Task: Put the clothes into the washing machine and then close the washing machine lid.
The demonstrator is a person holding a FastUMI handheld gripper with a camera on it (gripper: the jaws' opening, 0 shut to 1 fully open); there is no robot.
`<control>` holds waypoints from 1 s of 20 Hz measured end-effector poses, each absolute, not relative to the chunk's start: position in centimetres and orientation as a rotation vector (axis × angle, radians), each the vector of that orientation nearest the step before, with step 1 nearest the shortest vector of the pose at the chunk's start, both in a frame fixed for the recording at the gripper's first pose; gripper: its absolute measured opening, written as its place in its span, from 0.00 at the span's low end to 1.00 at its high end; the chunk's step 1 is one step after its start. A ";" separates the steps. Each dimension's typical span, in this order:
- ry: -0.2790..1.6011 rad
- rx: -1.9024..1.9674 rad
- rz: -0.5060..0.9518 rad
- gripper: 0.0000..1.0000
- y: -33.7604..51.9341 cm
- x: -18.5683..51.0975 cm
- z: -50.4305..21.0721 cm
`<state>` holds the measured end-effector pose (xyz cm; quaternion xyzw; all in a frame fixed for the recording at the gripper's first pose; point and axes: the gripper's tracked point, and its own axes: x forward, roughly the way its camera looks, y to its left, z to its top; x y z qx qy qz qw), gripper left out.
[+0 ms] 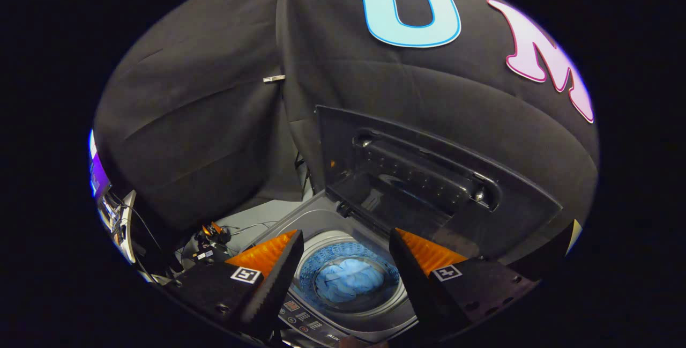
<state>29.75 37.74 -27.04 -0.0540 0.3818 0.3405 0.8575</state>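
A top-loading washing machine [321, 214] stands below me, its dark lid [423, 176] raised upright against the booth wall. Blue clothes [348, 279] lie bunched inside the round drum. My gripper [345, 246] hovers above the drum opening, open, with nothing between its fingers; the clothes show in the gap between the two fingers, well beneath them. The lid rises just beyond the fingertips. The machine's control panel [303, 318] sits at the near rim, under the left finger.
Cables and small gear [211, 235] lie on a grey floor patch left of the machine. A metal stand [120, 219] rises at the far left. Black cloth walls close in behind and to both sides.
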 end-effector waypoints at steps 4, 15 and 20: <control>0.804 -0.118 0.725 0.99 38.1 29.3 -27.0; 0.770 -0.059 0.526 0.99 37.5 30.5 -21.8; 0.725 0.026 0.404 0.99 37.8 32.4 -17.2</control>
